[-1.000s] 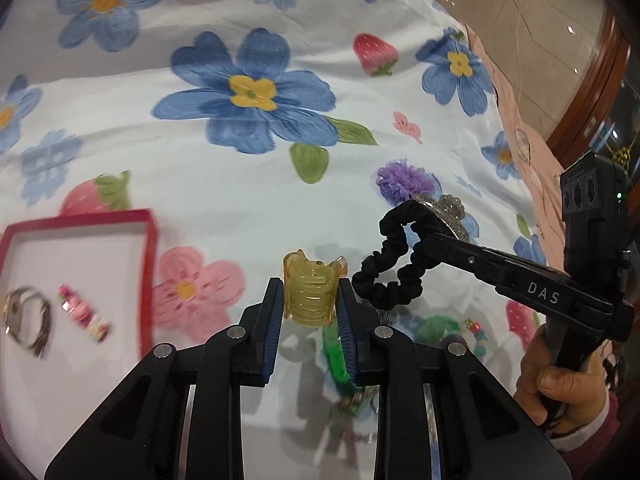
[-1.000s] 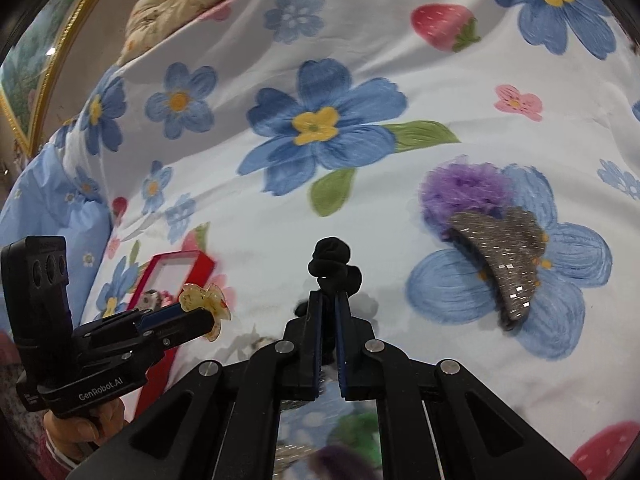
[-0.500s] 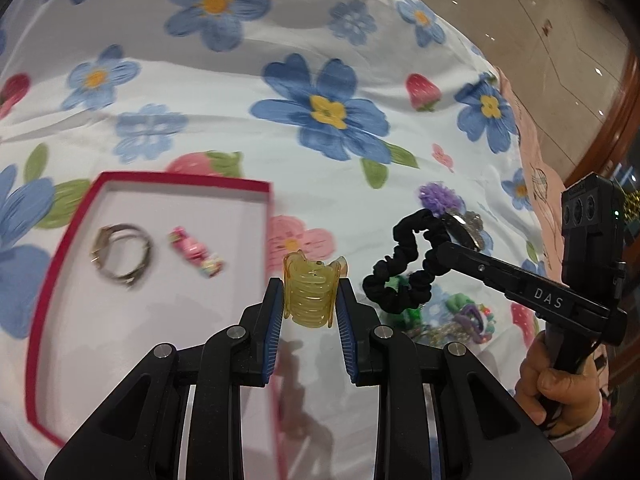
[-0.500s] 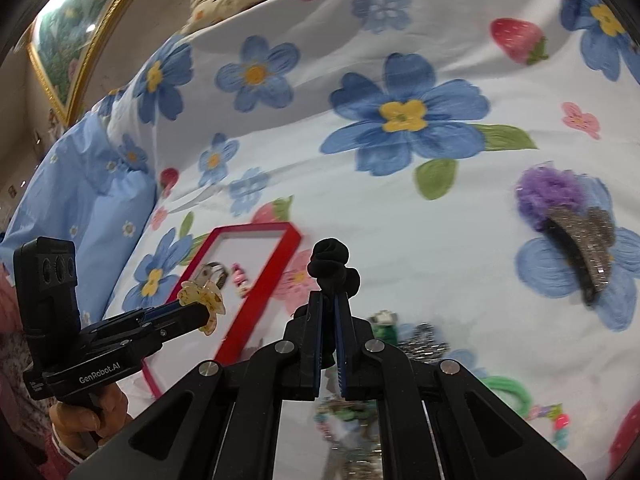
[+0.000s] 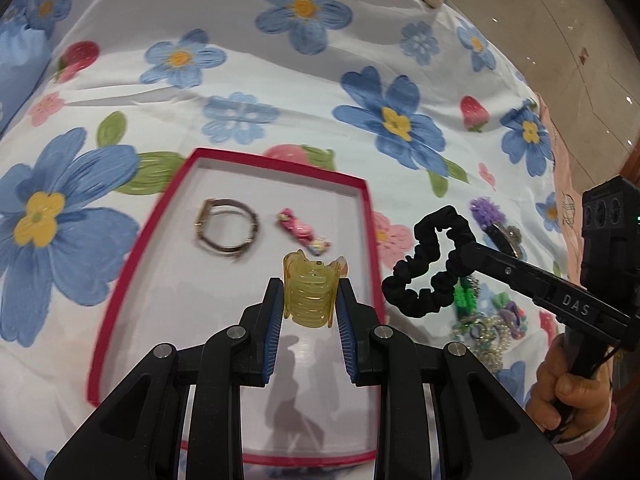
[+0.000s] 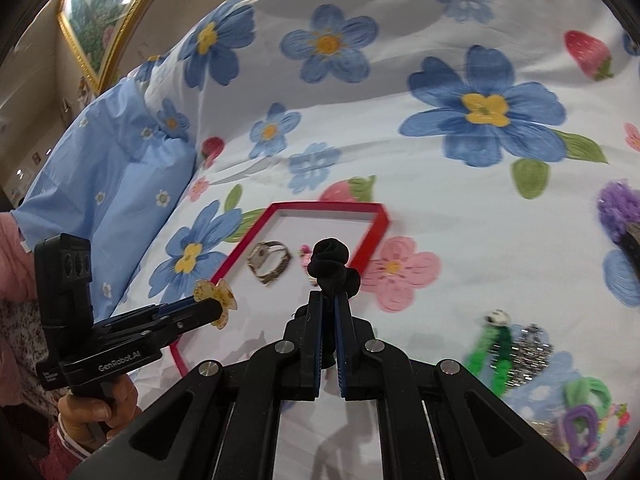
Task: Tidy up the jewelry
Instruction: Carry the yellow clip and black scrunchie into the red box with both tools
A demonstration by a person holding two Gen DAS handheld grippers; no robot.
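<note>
We count 2 pieces already lying in the red tray: a bracelet and a pink clip, both just ahead of our left gripper. It is clamped on the yellow claw clip, above the tray. Our right gripper pinches the black scrunchie. A pile of jewelry to its right remains unsorted.
</note>
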